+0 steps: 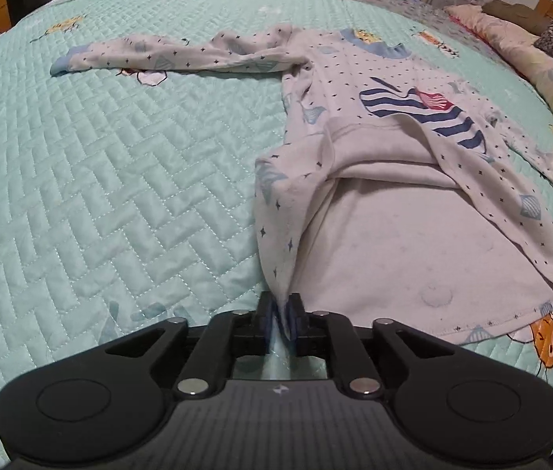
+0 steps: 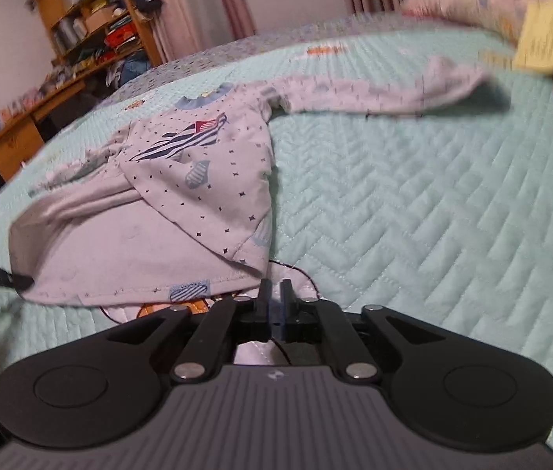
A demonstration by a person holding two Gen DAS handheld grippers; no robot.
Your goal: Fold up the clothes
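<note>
While both sleeves lie spread toward the bed's [image 1: 127, 164] side edges, the shirt's [image 1: 374, 78] hem is lifted, left claw [image 1: 280, 315] and right claw [image 2: 274, 301] each pinched shut on a hem corner; folding looks partway, unsettled.

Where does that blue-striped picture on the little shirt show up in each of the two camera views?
Left wrist view: striped print sits right of centre, upper half.
Right wrist view: striped print sits left of centre, upper half.
Shared landmark: the shirt's blue collar, just beyond the print in both.

Dim indoor light, right-wrist motion blur
</note>
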